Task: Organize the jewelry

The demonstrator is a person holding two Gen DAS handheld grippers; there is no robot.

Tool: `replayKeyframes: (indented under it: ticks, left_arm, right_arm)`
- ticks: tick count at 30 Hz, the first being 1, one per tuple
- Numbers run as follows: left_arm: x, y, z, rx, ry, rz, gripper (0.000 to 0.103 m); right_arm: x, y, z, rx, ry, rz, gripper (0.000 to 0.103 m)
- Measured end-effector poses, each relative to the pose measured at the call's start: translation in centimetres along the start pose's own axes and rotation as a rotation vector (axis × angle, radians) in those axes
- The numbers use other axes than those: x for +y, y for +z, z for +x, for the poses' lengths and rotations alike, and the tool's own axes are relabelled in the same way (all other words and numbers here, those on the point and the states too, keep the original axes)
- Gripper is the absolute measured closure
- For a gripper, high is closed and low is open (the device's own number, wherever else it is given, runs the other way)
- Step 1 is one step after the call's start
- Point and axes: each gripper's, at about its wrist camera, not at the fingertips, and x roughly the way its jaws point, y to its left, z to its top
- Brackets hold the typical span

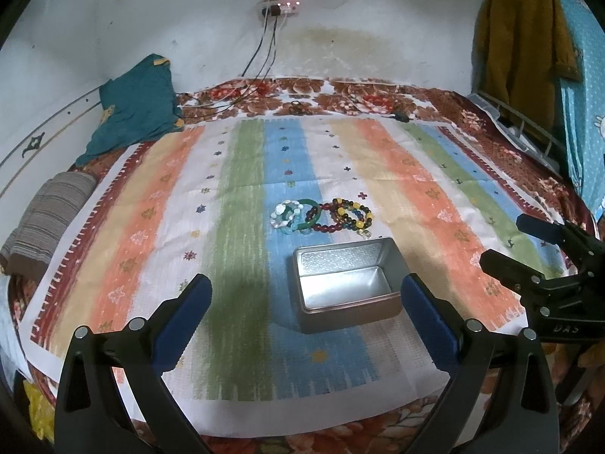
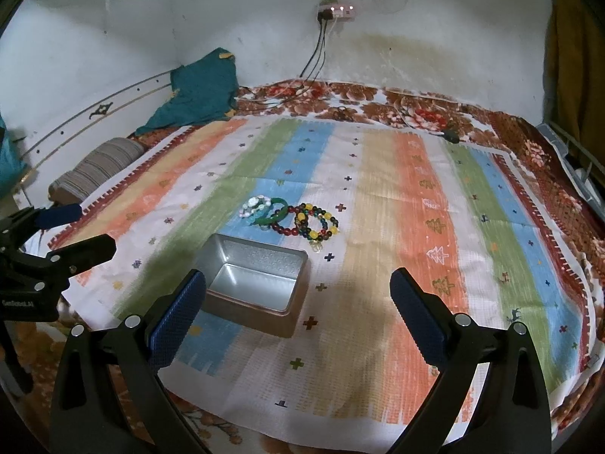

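Note:
An open, empty silver tin box (image 1: 346, 283) sits on the striped cloth; it also shows in the right wrist view (image 2: 257, 287). Just behind it lie several bead bracelets in a row: a white-and-pale-blue one (image 1: 285, 216), a green bangle (image 1: 310, 215), a dark red one (image 1: 328, 223) and a multicoloured one (image 1: 351, 213). The same cluster (image 2: 291, 219) shows in the right wrist view. My left gripper (image 1: 306, 317) is open and empty, in front of the box. My right gripper (image 2: 298, 314) is open and empty, in front and right of the box.
The striped cloth (image 1: 234, 204) covers a floral blanket (image 1: 310, 98) on a bed. A teal garment (image 1: 136, 106) and a striped pillow (image 1: 49, 212) lie at the left. Cables hang from a wall power strip (image 1: 280, 5). Clothes (image 1: 525, 38) hang at the right.

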Motion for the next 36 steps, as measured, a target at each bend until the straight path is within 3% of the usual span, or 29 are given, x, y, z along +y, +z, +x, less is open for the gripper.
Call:
replayKeyframes:
  ticks: [36]
  left_arm:
    - [1.3,-0.2,1.3,0.031,0.019,-0.017,0.006]
  right_arm:
    - [0.1,0.2,1.9,0.049,-0.025,0.004,0.004]
